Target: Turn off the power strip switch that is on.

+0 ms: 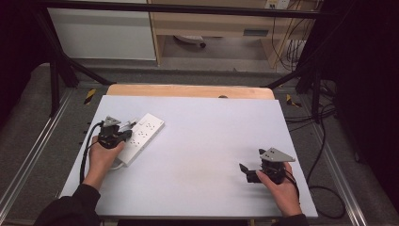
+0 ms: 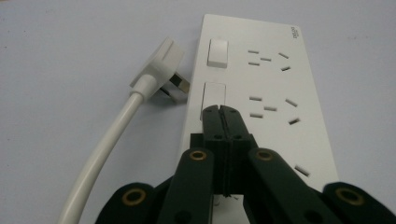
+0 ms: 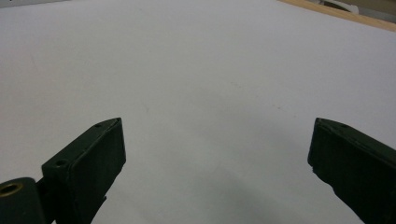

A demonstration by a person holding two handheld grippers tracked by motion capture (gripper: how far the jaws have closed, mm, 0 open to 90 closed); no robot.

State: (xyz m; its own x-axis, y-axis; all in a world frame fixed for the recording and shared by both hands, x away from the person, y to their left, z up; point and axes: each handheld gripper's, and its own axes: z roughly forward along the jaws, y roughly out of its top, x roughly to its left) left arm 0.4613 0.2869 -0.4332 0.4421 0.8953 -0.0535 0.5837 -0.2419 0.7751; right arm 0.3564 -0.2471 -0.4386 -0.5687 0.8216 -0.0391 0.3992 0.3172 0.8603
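Left gripper [image 2: 221,108], jaws closed, presses the power strip [image 1: 141,134] at nine o'clock: rigid, light, slick; grip its long edges. Right gripper [image 1: 248,173] gapes empty.

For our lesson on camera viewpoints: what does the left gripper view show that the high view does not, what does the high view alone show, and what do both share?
Left gripper view alone: the rocker switches and socket slots, the plug's metal pins, and the left gripper's tips shut together over the second switch.

High view alone: the right gripper, open, apart from the strip, and the person's forearms.

Both: the white power strip and its cord on the table.
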